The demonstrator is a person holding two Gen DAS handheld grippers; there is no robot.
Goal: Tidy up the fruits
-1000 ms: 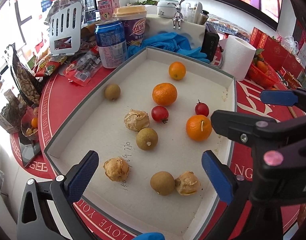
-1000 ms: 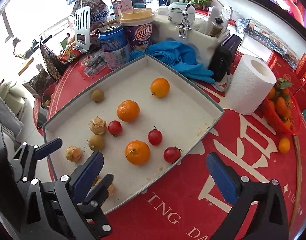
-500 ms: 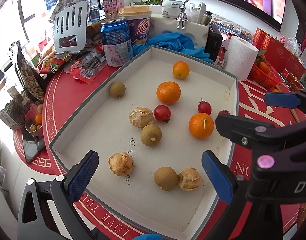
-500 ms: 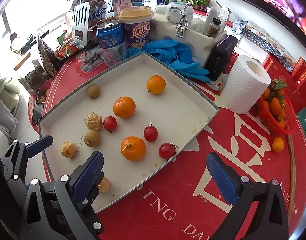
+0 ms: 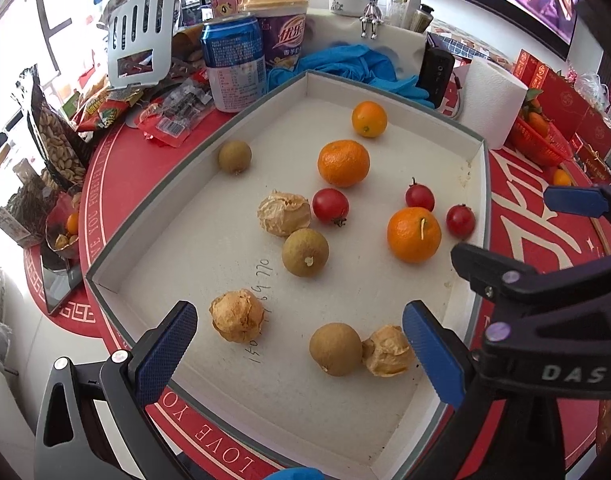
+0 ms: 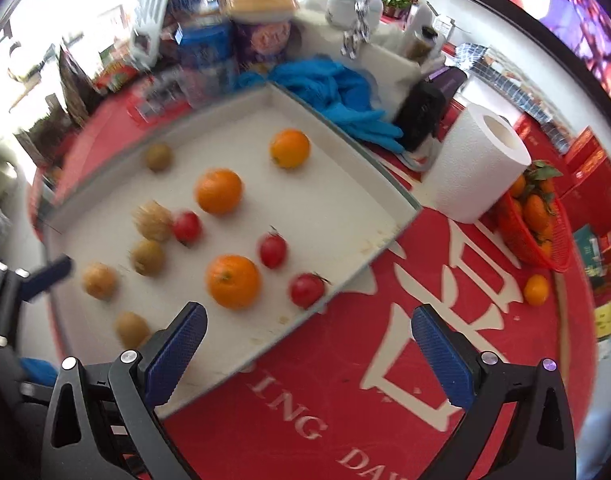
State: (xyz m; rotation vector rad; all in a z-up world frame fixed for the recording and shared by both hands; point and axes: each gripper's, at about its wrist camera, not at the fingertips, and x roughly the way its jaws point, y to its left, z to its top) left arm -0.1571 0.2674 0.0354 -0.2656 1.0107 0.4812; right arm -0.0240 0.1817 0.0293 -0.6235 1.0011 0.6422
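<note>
- My left gripper (image 5: 301, 350) hangs over the near end of the tray (image 5: 478, 184), its blue pads spread wide and holding nothing
- Between those pads, low in the left wrist view, a brown longan (image 5: 335, 349) lies touching a papery husked fruit (image 5: 386, 351), with a second husked fruit (image 5: 237, 315) just to their left
- My right gripper (image 6: 307, 344) is also spread and empty; it hovers over the tray's near right edge and the red tablecloth (image 6: 385, 420), and its view is blurred
- Just ahead of the right gripper sit a mandarin (image 6: 234, 281) and a cherry tomato (image 6: 306, 290) close to the tray wall
- Farther up the tray I see another longan (image 5: 305, 253), a third husked fruit (image 5: 283, 213) beside a cherry tomato (image 5: 330, 206), two more tomatoes (image 5: 420, 196) near the right wall, and a larger mandarin (image 5: 343, 163)
- At the far end lie a small orange (image 5: 369, 119) and a lone longan (image 5: 235, 156) by the left wall
- Beyond the tray stand a blue can (image 5: 234, 68), a purple cup (image 5: 284, 26), blue gloves (image 5: 357, 65) and a paper roll (image 6: 475, 164)
- A red basket (image 6: 535, 228) of mandarins sits right of the roll, with one loose mandarin (image 6: 536, 289) on the cloth
</note>
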